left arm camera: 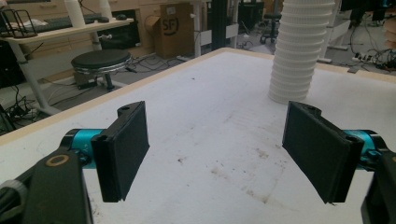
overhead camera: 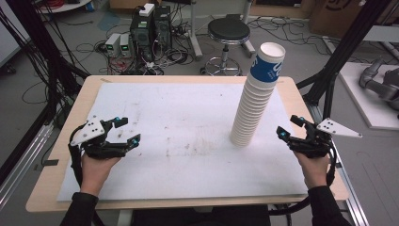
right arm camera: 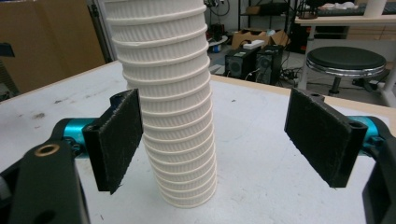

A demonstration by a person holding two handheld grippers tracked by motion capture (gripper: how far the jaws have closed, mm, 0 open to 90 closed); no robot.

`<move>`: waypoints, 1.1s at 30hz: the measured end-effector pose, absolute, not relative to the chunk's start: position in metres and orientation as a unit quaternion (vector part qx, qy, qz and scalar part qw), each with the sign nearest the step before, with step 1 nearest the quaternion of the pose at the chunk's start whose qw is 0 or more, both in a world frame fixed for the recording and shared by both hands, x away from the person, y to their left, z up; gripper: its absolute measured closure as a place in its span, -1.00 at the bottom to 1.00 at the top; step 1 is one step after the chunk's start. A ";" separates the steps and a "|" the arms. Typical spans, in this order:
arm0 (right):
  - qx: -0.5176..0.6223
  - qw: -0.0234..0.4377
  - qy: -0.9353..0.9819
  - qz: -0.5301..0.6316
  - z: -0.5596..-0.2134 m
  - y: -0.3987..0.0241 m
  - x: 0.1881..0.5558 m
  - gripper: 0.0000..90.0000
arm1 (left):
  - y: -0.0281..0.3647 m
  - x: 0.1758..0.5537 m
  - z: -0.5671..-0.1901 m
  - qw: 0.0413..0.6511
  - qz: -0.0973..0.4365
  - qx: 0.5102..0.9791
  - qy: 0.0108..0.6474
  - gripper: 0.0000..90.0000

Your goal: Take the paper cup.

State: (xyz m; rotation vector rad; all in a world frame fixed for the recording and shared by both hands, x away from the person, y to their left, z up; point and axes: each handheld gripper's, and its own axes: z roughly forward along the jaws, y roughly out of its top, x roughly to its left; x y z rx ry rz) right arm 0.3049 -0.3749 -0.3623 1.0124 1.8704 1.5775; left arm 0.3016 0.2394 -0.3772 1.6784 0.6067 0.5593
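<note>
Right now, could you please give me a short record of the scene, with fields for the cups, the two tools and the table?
cups: one tall stack of white paper cups, upside down on the table, leaning a little; the top one has a blue band
left tool: open, nothing between the pads, held over the left part of the table, far from the stack
right tool: open, just right of the stack's lower part, not touching it
table: wooden top under a white, stained sheet
behind the table: a black round stool
</note>
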 end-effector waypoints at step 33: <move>0.320 0.215 0.700 0.602 -0.319 -0.371 0.314 -0.68 | 0.239 0.302 -0.379 0.600 0.220 0.722 0.264 -0.51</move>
